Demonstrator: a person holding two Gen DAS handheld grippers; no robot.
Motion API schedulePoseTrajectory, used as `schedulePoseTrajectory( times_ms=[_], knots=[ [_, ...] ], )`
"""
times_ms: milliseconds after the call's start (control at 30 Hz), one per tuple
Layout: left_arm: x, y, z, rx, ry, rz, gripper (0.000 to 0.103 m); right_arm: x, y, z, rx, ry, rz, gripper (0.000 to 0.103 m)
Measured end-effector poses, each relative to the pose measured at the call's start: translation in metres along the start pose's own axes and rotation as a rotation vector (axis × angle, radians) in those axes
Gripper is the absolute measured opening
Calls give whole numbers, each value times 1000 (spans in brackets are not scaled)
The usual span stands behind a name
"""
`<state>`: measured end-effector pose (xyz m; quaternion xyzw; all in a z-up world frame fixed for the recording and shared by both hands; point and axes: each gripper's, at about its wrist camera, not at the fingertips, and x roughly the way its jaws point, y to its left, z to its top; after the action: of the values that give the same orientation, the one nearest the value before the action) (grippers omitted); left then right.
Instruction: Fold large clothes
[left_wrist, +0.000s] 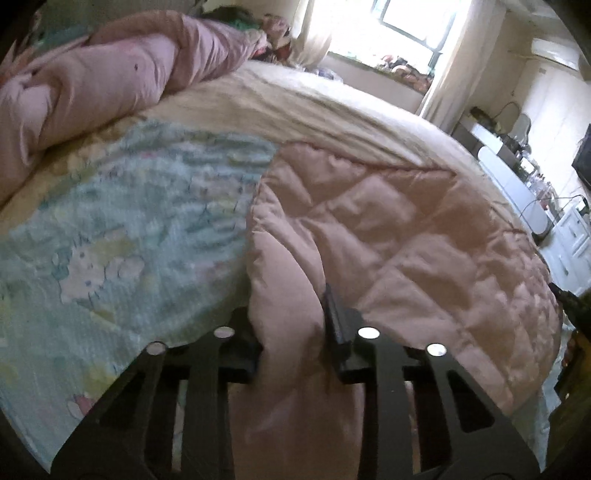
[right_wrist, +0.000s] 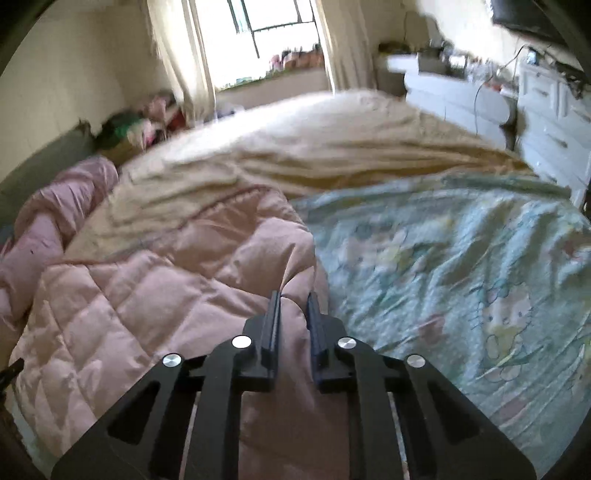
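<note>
A beige blanket (left_wrist: 332, 110) covered the far half of the bed, running toward a bright window (left_wrist: 413, 22) hung with pale curtains (right_wrist: 177, 55). A mint-green cartoon-print sheet (left_wrist: 122, 221) lay across the near half. A rolled mauve quilt (left_wrist: 110, 74) sat bunched along the bed's edge, next to a heap of coloured clothes (right_wrist: 129, 129) in the corner by the wall. White drawers (right_wrist: 554, 110) cluttered with small items and cables stood on the other side of the bed, well apart from both tools.

The pink quilted garment (left_wrist: 388, 229) lay spread on the near part of the bed, on top of the printed sheet and touching the beige blanket at its far edge. Its puffy edge was bunched into thick folds at the near side, where both tools met it.

The left tool (left_wrist: 291, 325) was clamped on a thick fold of the pink garment; the fabric bulged between its two fingers and hid most of the left one, so the jaws stood fairly wide around the bunch. The right tool (right_wrist: 293, 314) gripped another ridge of the same garment, its jaws close together with a narrow strip of pink fabric pinched between them. In the right wrist view the garment (right_wrist: 166, 288) stretched away to the left of the tool, the printed sheet (right_wrist: 461, 277) to its right.
</note>
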<state>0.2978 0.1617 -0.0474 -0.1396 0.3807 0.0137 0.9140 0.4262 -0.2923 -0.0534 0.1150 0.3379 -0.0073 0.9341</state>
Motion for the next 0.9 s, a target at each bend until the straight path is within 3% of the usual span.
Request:
schedulePoseTrajectory(
  times_ms=[100, 200, 400, 900],
  knots=[
    [-3, -13, 20, 51, -52, 2, 16, -14, -7, 11, 37, -70, 7, 11],
    [4, -18, 33, 61, -62, -10, 16, -12, -14, 26, 71, -88, 6, 11],
    [28, -19, 41, 85, -24, 13, 16, 27, -15, 24, 80, -21, -92, 11],
    [54, -12, 32, 78, 26, 27, 19, 64, -21, -5, 82, 69, -119, 14]
  ],
)
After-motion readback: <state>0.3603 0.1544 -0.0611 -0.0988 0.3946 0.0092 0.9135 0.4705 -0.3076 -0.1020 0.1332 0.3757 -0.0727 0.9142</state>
